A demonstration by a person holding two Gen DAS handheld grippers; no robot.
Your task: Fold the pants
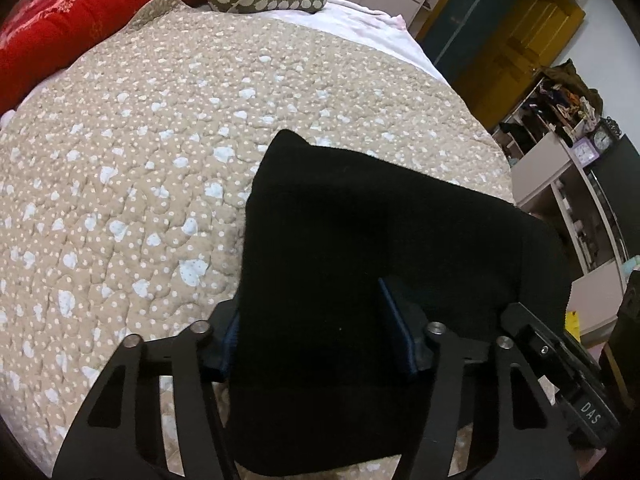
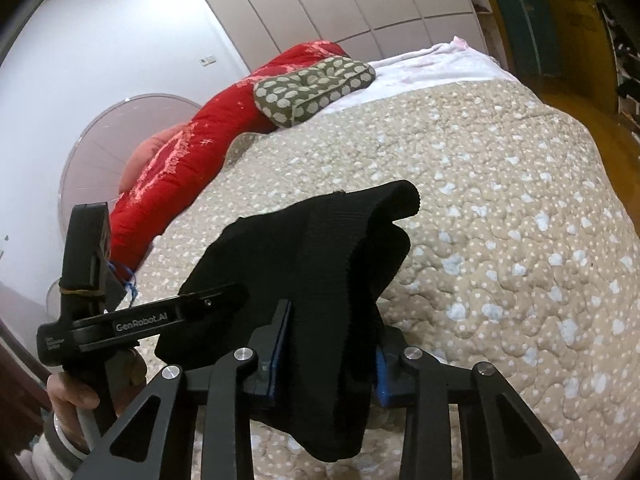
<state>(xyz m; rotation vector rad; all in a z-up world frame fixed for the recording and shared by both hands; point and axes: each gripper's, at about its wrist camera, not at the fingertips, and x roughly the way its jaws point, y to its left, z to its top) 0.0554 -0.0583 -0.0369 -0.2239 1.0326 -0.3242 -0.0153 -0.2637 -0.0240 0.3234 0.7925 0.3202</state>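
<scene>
Black linkage arms fill the bottom of both wrist views, and between each pair of blue-padded fingers sits the same dark garment. At lower centre of the left wrist view, the left gripper (image 1: 316, 344) has its jaws narrowed onto a broad fold of the black pants (image 1: 384, 240), which spread upward and to the right over the quilt (image 1: 140, 160). At lower centre of the right wrist view, the right gripper (image 2: 326, 356) pinches a ribbed band of the pants (image 2: 320, 264), the cloth bunching above the fingers and hanging below them. A hand (image 2: 76, 392) at lower left holds the other gripper's handle. A spotted cushion (image 2: 316, 88) and a red blanket (image 2: 192, 152) lie at the far, upper-left end of the bed.
</scene>
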